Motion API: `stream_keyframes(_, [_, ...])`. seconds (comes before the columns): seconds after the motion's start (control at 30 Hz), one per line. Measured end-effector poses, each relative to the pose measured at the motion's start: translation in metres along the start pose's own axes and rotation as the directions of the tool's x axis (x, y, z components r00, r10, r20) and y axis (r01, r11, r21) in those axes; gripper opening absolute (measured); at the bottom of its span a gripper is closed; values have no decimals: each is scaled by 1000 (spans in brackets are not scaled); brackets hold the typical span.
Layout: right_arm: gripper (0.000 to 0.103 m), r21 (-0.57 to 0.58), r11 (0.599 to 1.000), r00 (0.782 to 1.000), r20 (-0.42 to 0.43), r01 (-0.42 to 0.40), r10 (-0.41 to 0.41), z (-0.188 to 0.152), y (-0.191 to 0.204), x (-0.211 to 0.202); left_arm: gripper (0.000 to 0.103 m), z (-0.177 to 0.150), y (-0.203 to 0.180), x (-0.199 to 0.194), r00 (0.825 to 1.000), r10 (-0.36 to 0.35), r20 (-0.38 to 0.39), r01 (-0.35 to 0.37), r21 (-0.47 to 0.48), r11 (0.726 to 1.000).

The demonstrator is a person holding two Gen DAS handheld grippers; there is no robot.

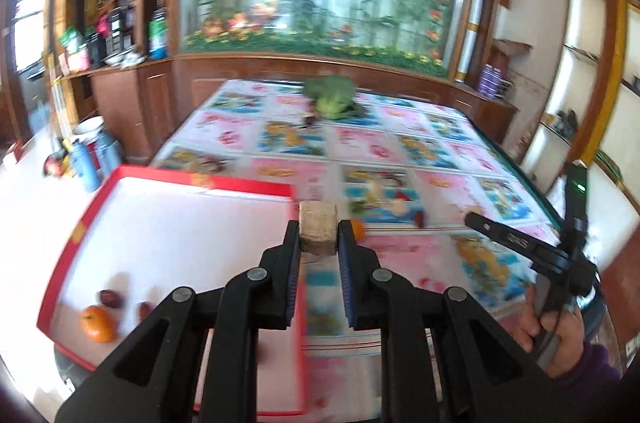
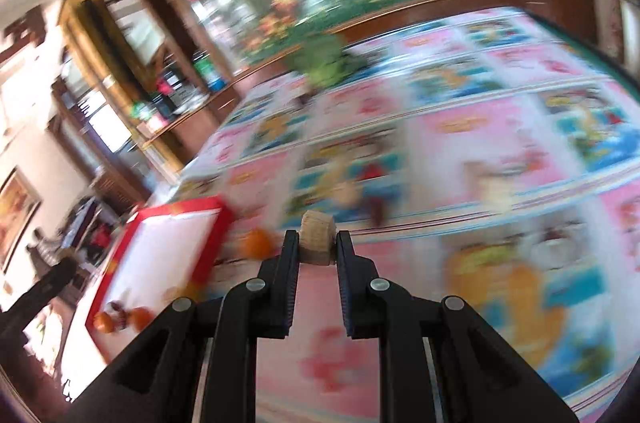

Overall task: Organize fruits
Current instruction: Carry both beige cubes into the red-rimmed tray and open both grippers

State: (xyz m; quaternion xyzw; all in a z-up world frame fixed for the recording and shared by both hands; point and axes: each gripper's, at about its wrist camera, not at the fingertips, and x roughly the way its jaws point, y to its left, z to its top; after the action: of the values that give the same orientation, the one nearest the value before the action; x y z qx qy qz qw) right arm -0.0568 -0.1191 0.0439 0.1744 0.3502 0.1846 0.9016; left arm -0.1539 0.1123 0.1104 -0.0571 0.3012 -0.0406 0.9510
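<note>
My left gripper is shut on a tan, rough block-shaped piece, held above the right edge of a red-rimmed white tray. In the tray lie an orange and two dark red dates. My right gripper is shut on a tan round piece, held above the patterned table. It also shows at the right of the left wrist view. A loose orange lies on the table beside the tray. A dark red date lies on the table.
A colourful cartoon cloth covers the table. A green leafy vegetable sits at the far edge. Bottles and a bucket stand on the floor at left. Wooden cabinets and a flower mural run behind. The right wrist view is motion-blurred.
</note>
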Motion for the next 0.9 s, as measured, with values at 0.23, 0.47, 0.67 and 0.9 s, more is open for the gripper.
stream_keyframes(0.23, [16, -83, 987, 986, -110, -137, 128, 0, 85, 39, 20, -9, 70, -3, 991, 136, 14, -135, -87, 987])
stream_keyframes(0.47, [16, -131, 976, 970, -195, -171, 144, -9, 132, 71, 20, -20, 137, 5, 973, 229, -33, -231, -151, 961])
stream_keyframes(0.67, [16, -186, 966, 955, -267, -182, 128, -36, 155, 89, 20, -31, 167, 11, 965, 253, -70, -262, -184, 947])
stream_keyframes(0.9, [17, -231, 958, 935, -343, -172, 85, -54, 166, 109, 20, -36, 158, 33, 966, 225, -131, -242, -140, 960])
